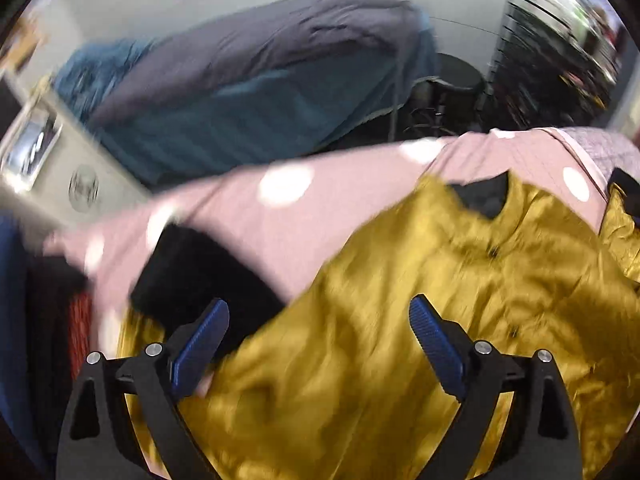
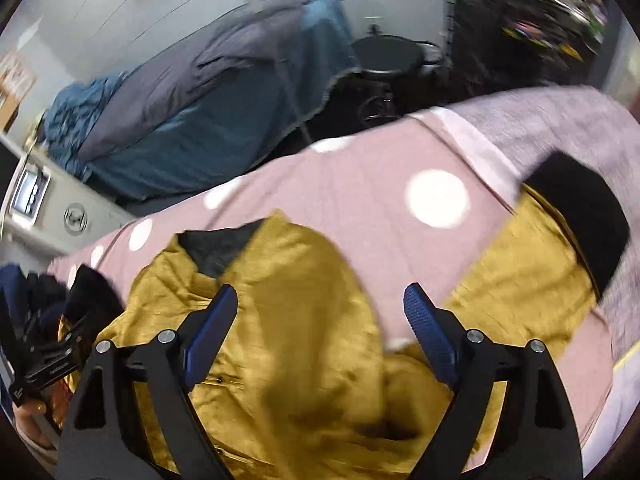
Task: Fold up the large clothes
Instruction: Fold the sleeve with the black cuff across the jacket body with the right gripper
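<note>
**Left wrist view: slick jacket, nothing gripped**

Shiny mustard-yellow satin jacket with black cuffs (image 1: 400, 320) lies spread on the pink white-dotted bedspread (image 1: 340, 184). Left gripper (image 1: 318, 344) and right gripper (image 2: 320, 332) hover above, jaws released, empty. Slippery fabric may slide or bunch when pinched. Blur hides buttons; the near hem is cut off.

Bare spotted sheet (image 2: 360, 184) beyond jacket (image 2: 288, 320) (rumpled)

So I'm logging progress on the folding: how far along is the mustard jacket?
Done: the mustard jacket lies spread on the pink polka-dot cover, collar up. In hand: nothing; the left hand-held gripper and the right hand-held gripper are open above it. Left: all folds; the black-cuffed sleeve is still out sideways.
</note>
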{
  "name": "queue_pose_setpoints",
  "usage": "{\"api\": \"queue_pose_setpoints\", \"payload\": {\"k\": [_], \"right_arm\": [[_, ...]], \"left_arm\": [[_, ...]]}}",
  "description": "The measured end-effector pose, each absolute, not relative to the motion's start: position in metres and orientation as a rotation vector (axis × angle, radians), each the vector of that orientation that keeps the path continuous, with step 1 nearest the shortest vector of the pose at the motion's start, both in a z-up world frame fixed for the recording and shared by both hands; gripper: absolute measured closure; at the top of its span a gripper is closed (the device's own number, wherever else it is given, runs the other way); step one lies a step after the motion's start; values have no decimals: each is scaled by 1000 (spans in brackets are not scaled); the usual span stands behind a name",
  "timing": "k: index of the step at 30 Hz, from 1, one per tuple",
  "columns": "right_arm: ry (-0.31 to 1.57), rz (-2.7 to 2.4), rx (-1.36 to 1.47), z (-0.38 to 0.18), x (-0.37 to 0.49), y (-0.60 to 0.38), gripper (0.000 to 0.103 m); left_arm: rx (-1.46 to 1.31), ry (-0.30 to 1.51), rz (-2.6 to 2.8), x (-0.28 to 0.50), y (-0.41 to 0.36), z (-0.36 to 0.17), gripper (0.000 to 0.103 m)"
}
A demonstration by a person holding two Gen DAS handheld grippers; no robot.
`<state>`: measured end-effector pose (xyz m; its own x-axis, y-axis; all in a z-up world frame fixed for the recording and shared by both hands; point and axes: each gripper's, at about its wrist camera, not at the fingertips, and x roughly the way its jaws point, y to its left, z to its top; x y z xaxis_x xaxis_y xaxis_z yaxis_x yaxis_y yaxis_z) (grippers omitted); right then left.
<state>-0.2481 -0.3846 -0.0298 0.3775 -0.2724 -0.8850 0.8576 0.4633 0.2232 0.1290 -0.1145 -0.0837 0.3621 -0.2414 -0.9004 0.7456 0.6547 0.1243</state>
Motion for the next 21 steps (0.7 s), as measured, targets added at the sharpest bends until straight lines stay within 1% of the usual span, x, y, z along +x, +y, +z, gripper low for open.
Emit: {"api": "queue_pose_setpoints", "payload": {"k": [4, 7, 11, 14, 15, 16, 18, 19, 20, 21], "right_arm": [[923, -1067, 793, -49, -324, -394, 19], [920, -1164, 905, -60, -369, -406, 19], [762, -1141, 1162, -80, -409, -421, 19], [727, -1094, 1244, -99, -398, -433, 19], [730, -1088, 1260, -106, -393, -437, 21], [734, -1099, 1271, -113, -389, -442, 28], [709, -1129, 1292, -122, -388, -450, 53], [688, -1139, 1297, -121, -388, -451, 60], [682, -1127, 1308, -120, -385, -455, 80], [686, -1110, 1315, -123, -386, -459, 91]], "left_arm": [[531, 1111, -564, 130, -25, -106, 13], [481, 1192, -469, 123, 32, -122, 13], [402, 1290, -361, 115, 70, -142, 13], [331, 1332, -337, 112, 75, -149, 13], [307, 1340, -346, 111, 72, -147, 13], [289, 1342, -359, 110, 68, -145, 13], [279, 1324, -386, 106, 62, -133, 13], [279, 1313, -396, 105, 58, -128, 13], [278, 1307, -408, 104, 55, -124, 13], [278, 1303, -416, 103, 50, -120, 13]]}}
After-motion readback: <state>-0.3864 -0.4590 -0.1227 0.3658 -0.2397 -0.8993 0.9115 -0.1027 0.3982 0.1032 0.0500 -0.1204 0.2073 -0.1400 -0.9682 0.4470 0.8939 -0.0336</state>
